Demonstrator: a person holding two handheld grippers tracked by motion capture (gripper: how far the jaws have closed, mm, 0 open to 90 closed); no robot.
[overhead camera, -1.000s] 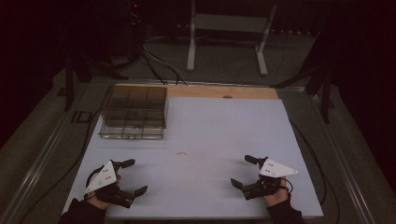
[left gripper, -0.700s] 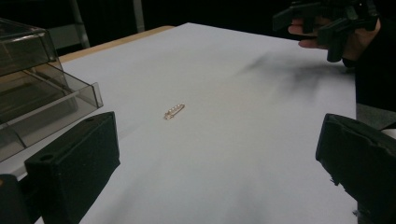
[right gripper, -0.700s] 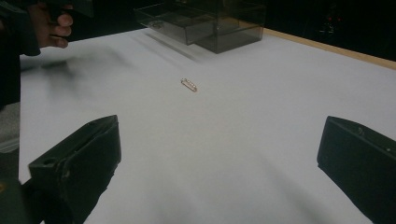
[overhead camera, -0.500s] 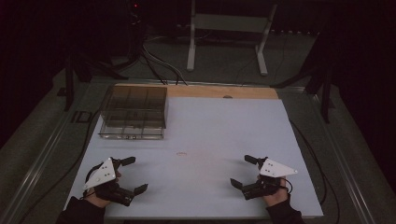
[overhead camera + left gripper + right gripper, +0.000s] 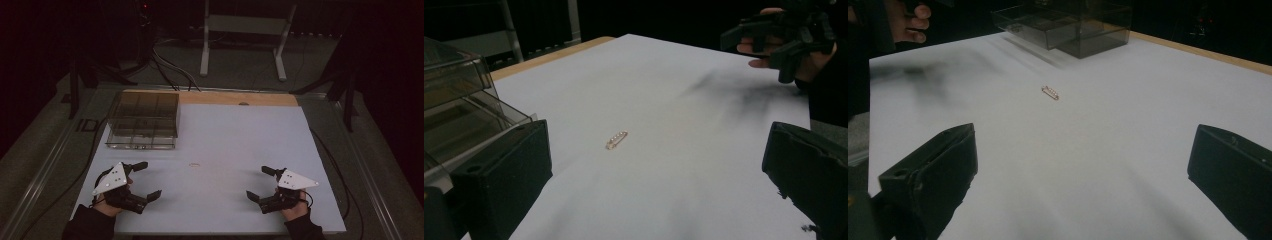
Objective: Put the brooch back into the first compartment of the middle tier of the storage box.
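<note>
- the left gripper [image 5: 148, 180] sits by the near left corner of the white table [image 5: 240, 130], jaws spread wide and holding nothing; the person's hand [image 5: 107, 202] grips it from below the grey plate.
- the right gripper [image 5: 261, 183] sits near the near right part of the table, short of the right edge, jaws likewise spread wide with nothing between them.
- the two grippers are well apart, and bare white surface lies between them and ahead of them.
- the small gold pin [image 5: 194, 164] lies flat on the table, ahead of both grippers and roughly midway between them, touching nothing.
- in the left gripper view the pin [image 5: 616, 140] shows as a slim gold clasp with a row of pale beads, lying between the two black jaws and farther off; the high view gives it as a faint speck.
- the right gripper view also shows the pin [image 5: 1050, 92] ahead of its open jaws, with open table all round it.
- farther back, the clear compartment box [image 5: 144, 120] stands at the far left of the table, near the left edge, well apart from the pin.
- the high view shows the box's dividers from above; the gripper views show its clear side walls.
- a wooden strip [image 5: 235, 98] runs along the far edge of the table.
</note>
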